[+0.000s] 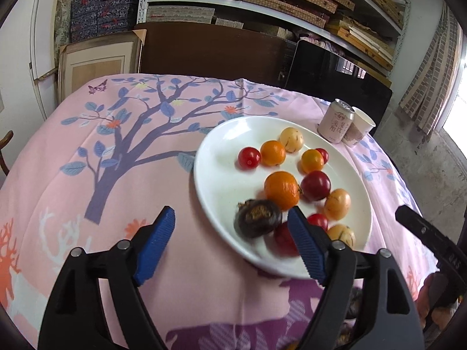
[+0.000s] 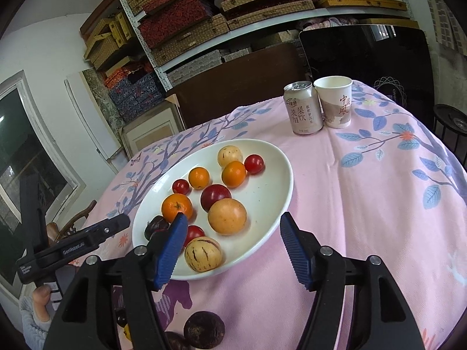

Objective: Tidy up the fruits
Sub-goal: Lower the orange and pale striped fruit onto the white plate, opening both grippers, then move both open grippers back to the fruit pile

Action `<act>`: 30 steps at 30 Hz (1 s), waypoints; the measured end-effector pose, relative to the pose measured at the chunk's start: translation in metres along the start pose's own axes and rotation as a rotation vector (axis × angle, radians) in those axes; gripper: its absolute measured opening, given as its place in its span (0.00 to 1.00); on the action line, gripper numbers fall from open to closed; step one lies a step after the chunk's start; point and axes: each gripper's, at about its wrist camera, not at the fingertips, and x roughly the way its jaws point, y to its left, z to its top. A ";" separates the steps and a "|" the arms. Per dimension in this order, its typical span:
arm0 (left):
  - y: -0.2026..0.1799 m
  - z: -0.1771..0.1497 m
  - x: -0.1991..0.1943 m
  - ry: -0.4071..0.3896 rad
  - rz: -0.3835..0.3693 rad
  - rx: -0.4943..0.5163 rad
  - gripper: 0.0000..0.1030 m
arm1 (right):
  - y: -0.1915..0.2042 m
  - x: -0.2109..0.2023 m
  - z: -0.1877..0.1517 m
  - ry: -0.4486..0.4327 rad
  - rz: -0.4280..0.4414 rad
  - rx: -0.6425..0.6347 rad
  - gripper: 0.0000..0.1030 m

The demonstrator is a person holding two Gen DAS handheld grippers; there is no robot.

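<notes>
Right wrist view: both hand-held grippers point(image 2: 232, 246) point(image 1: 230, 243) agape, can point(image 2: 303, 108) beside cup point(image 2: 334, 102).

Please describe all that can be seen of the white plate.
The white plate is round, shallow, glossy, ceramic-looking, with a raised rim. It lies flat on the pink tablecloth, in front of the can and cup. It holds small red, orange, yellow and dark fruits. Neither hand-held gripper visibly touches it.

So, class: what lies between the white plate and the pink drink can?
Only bare pink tablecloth separates white plate from pink can, in the right wrist view.
</notes>
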 end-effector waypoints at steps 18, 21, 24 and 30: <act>-0.002 -0.113 -0.059 0.030 0.122 0.149 0.83 | -0.035 -0.068 -0.051 -0.052 -0.022 0.127 0.82; -0.007 -0.116 -0.057 0.032 0.146 0.185 0.83 | -0.033 -0.065 -0.051 -0.040 -0.019 0.118 0.82; -0.010 -0.117 -0.054 0.048 0.142 0.197 0.83 | -0.030 -0.063 -0.051 -0.031 -0.011 0.108 0.82; -0.012 -0.118 -0.042 0.101 0.117 0.211 0.83 | -0.029 -0.063 -0.051 -0.027 -0.010 0.101 0.82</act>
